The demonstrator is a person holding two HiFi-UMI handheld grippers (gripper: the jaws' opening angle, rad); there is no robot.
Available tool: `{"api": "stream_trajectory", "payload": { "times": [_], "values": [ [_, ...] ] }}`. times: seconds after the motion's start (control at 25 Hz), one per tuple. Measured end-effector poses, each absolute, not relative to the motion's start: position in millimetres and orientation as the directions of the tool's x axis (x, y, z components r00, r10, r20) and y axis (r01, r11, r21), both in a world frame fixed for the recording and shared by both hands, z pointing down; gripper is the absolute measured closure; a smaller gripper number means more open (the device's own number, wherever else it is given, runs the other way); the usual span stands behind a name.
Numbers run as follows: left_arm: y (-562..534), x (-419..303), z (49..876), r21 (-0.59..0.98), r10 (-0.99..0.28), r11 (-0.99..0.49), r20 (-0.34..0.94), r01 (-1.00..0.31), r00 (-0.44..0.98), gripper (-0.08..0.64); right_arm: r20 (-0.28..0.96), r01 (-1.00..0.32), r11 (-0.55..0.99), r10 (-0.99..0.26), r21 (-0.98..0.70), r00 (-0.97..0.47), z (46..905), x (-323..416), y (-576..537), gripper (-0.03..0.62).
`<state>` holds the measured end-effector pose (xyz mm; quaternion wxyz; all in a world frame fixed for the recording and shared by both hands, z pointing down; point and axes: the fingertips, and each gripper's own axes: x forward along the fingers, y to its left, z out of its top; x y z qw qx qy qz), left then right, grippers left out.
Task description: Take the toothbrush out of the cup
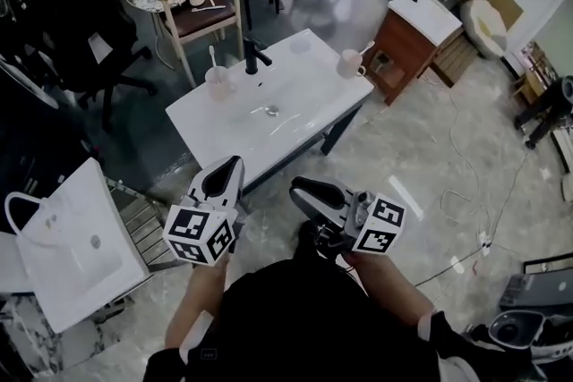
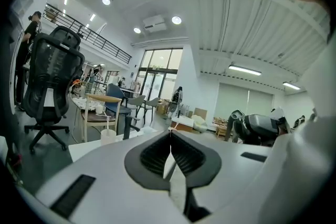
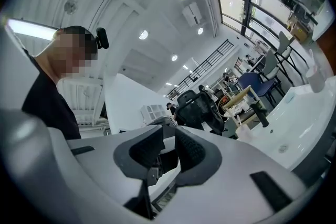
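Low in the head view, both grippers hang over the floor (image 1: pixel 421 148), well apart from the white basin top (image 1: pixel 304 107) at the frame's middle. The left gripper (image 1: pixel 235 162) has its jaws pressed together with nothing in them; the right gripper (image 1: pixel 295 185) holds its jaws a little apart, also empty. A cup (image 1: pixel 218 85) stands left of the black tap (image 1: pixel 253 56), a white toothbrush (image 1: pixel 212 58) upright inside it; a second cup (image 1: pixel 349 63) stands at the top's right end
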<state>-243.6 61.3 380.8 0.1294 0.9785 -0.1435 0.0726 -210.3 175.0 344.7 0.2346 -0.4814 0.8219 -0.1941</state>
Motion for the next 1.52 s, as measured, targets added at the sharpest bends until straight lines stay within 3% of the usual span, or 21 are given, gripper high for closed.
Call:
{"api": "stream_trajectory", "payload": {
  "times": [0.56,1.52],
  "values": [
    [9.0,-102.1,398.3,0.198,-0.389,-0.875,0.253,-0.441,0.886,0.545,-0.150,-0.625,0.475,-0.853,-0.619,-0.500,379.2,-27.7,128.6,0.518],
    [-161.0,-93.4,445.5,0.257,-0.557,-0.735,0.299,-0.628,0.774,0.543,0.000,-0.536,0.579,-0.679,-0.614,-0.734,415.7,-10.7,-89.8,0.522]
  ]
}}
